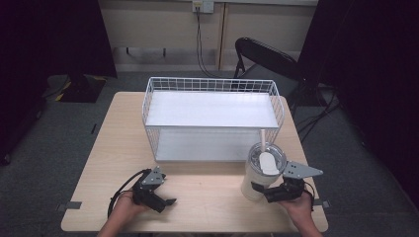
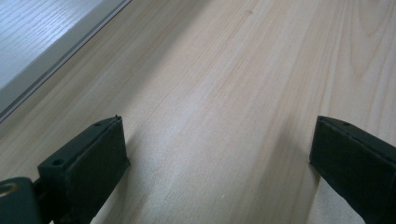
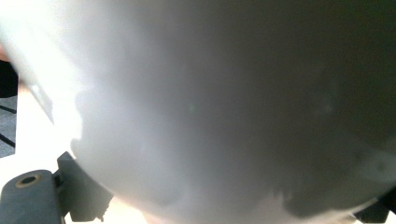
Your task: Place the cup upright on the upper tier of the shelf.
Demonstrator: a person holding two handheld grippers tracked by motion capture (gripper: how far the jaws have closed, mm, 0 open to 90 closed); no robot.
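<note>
My right hand-held gripper (image 1: 261, 191) is closed around the lower body of a white cup (image 1: 262, 173) with a lid and a straw (image 1: 263, 136). The cup stands upright near the front right corner of the table (image 1: 207, 197), just in front of the white wire basket (image 1: 212, 118). I judge it tall and top-heavy, with smooth, hard, probably slippery walls; if it holds drink it will be weighty. A grip low on the body, as I have now, keeps it from sliding, though it could tip if I swing it. My left hand-held gripper (image 1: 165, 201) rests open on the table, well apart from the cup, holding nothing.

The high view shows the cup whole, with lid and straw. The right gripper view gives a blurred white wall (image 3: 210, 102) pressed close between my jaws. The left gripper view shows bare wood (image 2: 224, 93) between wide jaws and the basket's base edge (image 2: 56, 60).
</note>
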